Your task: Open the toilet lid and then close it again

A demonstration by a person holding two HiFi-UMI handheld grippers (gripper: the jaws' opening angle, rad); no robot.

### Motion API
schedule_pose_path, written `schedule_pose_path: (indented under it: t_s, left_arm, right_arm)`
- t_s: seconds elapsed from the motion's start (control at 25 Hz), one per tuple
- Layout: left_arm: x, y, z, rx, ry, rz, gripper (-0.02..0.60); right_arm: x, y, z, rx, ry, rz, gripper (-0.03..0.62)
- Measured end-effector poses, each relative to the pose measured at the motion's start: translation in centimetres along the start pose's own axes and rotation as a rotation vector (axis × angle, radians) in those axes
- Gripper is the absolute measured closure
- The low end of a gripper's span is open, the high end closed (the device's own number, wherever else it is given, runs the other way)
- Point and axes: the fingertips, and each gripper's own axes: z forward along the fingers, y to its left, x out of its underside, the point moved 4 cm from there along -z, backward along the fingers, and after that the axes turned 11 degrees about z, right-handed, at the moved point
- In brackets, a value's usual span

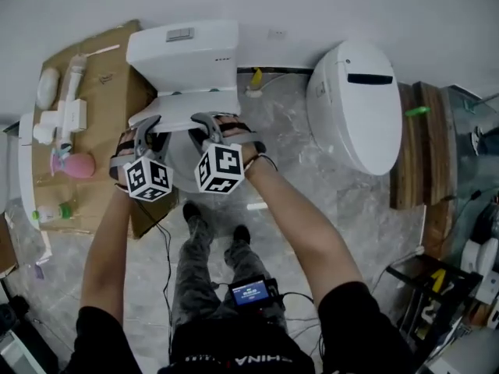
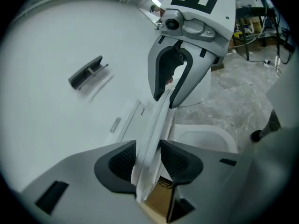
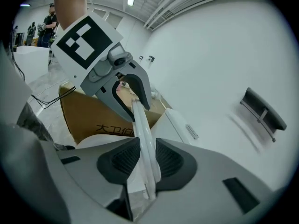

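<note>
The white toilet lid (image 1: 187, 104) stands raised in front of the tank (image 1: 183, 53), above the bowl (image 1: 182, 176). My left gripper (image 1: 148, 128) holds its front edge at the left, and my right gripper (image 1: 207, 127) holds it just to the right. In the left gripper view the thin lid (image 2: 156, 120) runs edge-on between the dark pads (image 2: 119, 164), which press on it, with the right gripper (image 2: 170, 80) clamped further along. In the right gripper view the lid (image 3: 142, 125) is likewise pinched between the pads (image 3: 170, 160), with the left gripper (image 3: 128, 90) beyond.
A second white toilet (image 1: 355, 104) stands to the right, with wooden boards (image 1: 417, 142) past it. Cardboard (image 1: 105, 84) at the left carries a pink object (image 1: 74, 164) and white fittings. The person's legs and feet (image 1: 214, 224) stand on the marble floor before the bowl.
</note>
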Motion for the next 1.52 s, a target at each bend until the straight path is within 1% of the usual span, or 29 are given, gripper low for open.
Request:
schedule_pose_path:
  t_s: [0.12, 0.28, 0.4, 0.68, 0.84, 0.92, 1.04, 1.24, 1.52]
  left_arm:
    - [0.0, 2.6, 1.0, 0.028, -0.025, 0.001, 0.42]
    - [0.1, 6.2, 2.7, 0.071, -0.073, -0.002, 0.414]
    - [0.3, 8.6, 4.2, 0.105, -0.102, -0.006, 0.411]
    - [0.6, 12.8, 7.1, 0.172, -0.15, -0.042, 0.4]
    - [0.8, 14.4, 8.6, 0.207, -0.16, -0.057, 0.399]
    - [0.9, 15.2, 9.3, 0.223, -0.164, -0.058, 0.399]
    - [0.9, 16.3, 10.1, 0.244, -0.165, -0.076, 0.399]
    - [0.6, 17.8, 11.7, 0.298, -0.121, -0.108, 0.399]
    - [0.6, 19.4, 13.7, 0.341, -0.101, -0.13, 0.399]
  right_arm:
    - [-1.1, -2.5, 0.8, -0.013, 0.015, 0.029, 0.484]
    - [-2.4, -6.2, 2.2, -0.049, 0.048, 0.101, 0.484]
    - [-3.3, -8.8, 3.5, -0.068, 0.093, 0.137, 0.485]
    - [-4.3, -13.2, 5.9, -0.092, 0.178, 0.238, 0.484]
    - [-4.6, -15.1, 7.0, -0.096, 0.213, 0.261, 0.484]
    - [-4.8, -16.0, 7.6, -0.095, 0.217, 0.272, 0.484]
    - [-4.9, -17.2, 8.3, -0.115, 0.217, 0.288, 0.484]
    - [-5.0, -19.2, 9.1, -0.162, 0.224, 0.272, 0.485]
    - [-4.8, -21.4, 10.6, -0.198, 0.188, 0.29, 0.485]
